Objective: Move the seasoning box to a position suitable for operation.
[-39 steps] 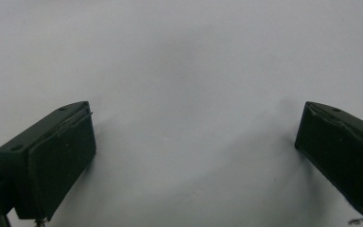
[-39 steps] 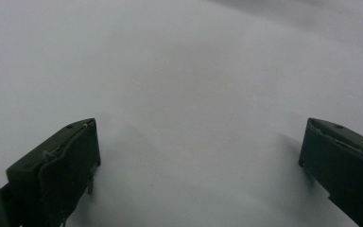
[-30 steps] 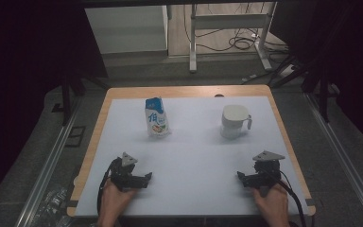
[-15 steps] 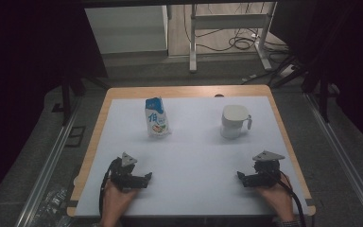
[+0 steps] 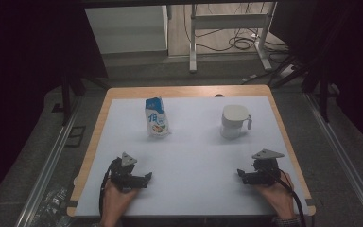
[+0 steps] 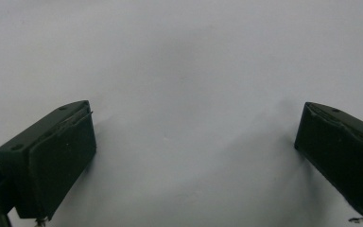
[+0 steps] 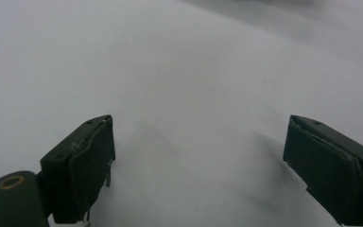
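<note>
High view: 2 hands at the near edge of the table (image 5: 194, 142), which carries a white sheet over a wooden top. Left claw (image 5: 147, 177) resting low on the white surface near the left front corner, pointing toward the middle. Right claw (image 5: 240, 174) resting near the right front corner, pointing toward the middle too. Blue and white milk carton (image 5: 156, 117) standing upright at the far left part of the table, well apart from both claws. White mug (image 5: 234, 121) with lid standing upright at the far right part, handle toward the right.

Left gripper view: 2 black jaws standing wide apart, with bare white surface between them and no thing held.

Right gripper view: 2 black jaws also wide apart over bare white surface, nothing between them; have just been closing a little, still clearly wide.
</note>
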`<act>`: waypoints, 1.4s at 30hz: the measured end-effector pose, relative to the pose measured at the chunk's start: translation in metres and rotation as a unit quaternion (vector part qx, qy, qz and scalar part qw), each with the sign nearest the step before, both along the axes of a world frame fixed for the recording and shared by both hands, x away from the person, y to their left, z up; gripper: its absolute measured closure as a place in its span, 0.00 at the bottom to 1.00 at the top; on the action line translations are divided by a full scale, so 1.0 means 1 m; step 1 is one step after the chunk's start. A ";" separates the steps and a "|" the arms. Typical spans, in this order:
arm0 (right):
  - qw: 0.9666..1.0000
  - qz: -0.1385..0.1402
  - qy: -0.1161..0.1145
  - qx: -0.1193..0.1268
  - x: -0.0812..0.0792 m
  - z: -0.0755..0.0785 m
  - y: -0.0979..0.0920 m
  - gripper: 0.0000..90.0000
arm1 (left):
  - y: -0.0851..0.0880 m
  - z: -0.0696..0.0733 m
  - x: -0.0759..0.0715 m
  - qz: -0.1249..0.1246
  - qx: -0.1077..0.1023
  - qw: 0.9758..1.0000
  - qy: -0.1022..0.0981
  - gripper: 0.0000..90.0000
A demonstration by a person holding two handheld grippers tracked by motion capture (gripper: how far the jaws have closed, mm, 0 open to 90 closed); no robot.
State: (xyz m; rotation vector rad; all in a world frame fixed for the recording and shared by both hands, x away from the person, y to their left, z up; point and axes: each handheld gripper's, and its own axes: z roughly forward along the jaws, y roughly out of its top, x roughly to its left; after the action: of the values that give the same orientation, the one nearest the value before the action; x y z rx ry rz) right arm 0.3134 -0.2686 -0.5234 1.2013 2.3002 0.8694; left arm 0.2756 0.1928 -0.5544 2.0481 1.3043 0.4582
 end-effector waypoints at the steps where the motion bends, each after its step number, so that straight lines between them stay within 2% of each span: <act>1: 1.000 0.001 -0.001 0.001 0.000 0.001 0.000 0.13 | 0.000 0.000 0.000 0.000 0.000 1.000 0.000 0.00; 4: 1.000 0.004 -0.015 0.003 0.001 0.005 0.000 0.14 | 0.000 0.000 0.000 0.000 0.000 1.000 0.000 0.00; 11: 1.000 0.001 -0.023 0.016 0.009 0.014 -0.002 0.16 | 0.000 0.000 0.000 0.000 -0.001 1.000 0.000 0.00; 13: 0.999 0.002 -0.032 0.020 0.011 0.018 -0.002 0.19 | 0.000 0.000 0.000 0.000 -0.001 1.000 0.000 0.00; 14: 0.999 0.000 -0.049 0.019 0.013 0.022 -0.001 0.23 | 0.000 0.000 0.000 0.000 -0.001 1.000 0.000 0.00; 18: 0.998 -0.005 -0.060 0.036 0.017 0.026 -0.002 0.30 | 0.000 0.000 0.000 0.001 -0.001 1.000 0.000 0.00; 19: 0.998 -0.005 -0.060 0.036 0.017 0.026 -0.002 0.30 | 0.000 0.000 0.000 0.001 -0.001 1.000 0.000 0.00; 20: 0.997 -0.005 -0.064 0.040 0.020 0.027 -0.002 0.36 | 0.000 0.000 0.000 0.001 -0.001 1.000 0.000 0.00; 24: 0.997 -0.006 -0.065 0.039 0.027 0.029 -0.001 0.45 | 0.000 0.000 0.000 0.001 -0.001 1.000 0.000 0.00; 26: 0.997 -0.017 -0.067 0.034 0.030 0.030 -0.001 0.42 | 0.000 0.000 0.000 0.001 -0.001 1.000 0.000 0.00; 32: 0.995 -0.036 -0.065 0.064 0.044 0.038 -0.006 0.40 | 0.000 0.000 0.000 0.001 -0.001 1.000 0.000 0.00; 35: 0.995 -0.043 -0.066 0.066 0.049 0.040 -0.008 0.41 | 0.000 0.000 0.000 0.001 -0.001 1.000 0.000 0.00; 38: 0.993 -0.058 -0.075 0.070 0.058 0.040 -0.012 0.50 | 0.000 0.000 0.000 0.001 -0.001 1.000 0.000 0.00; 39: 0.993 -0.058 -0.075 0.070 0.058 0.040 -0.012 0.50 | 0.000 0.000 0.000 0.001 -0.001 1.000 0.000 0.00; 40: 0.993 -0.059 -0.079 0.067 0.063 0.040 -0.013 0.55 | 0.000 0.000 0.000 0.001 -0.001 1.000 0.000 0.00; 41: 0.993 -0.059 -0.079 0.067 0.063 0.040 -0.013 0.55 | 0.000 0.000 0.000 0.001 -0.001 1.000 0.000 0.00; 42: 0.993 -0.061 -0.084 0.054 0.067 0.040 -0.012 0.57 | 0.000 0.000 0.000 0.001 -0.001 1.000 0.000 0.00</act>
State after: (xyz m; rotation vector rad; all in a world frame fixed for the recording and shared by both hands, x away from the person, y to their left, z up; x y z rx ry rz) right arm 0.3805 -0.2806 -0.4832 1.2498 2.0476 1.0196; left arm 0.2755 0.1930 -0.5544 2.0453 1.3058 0.4577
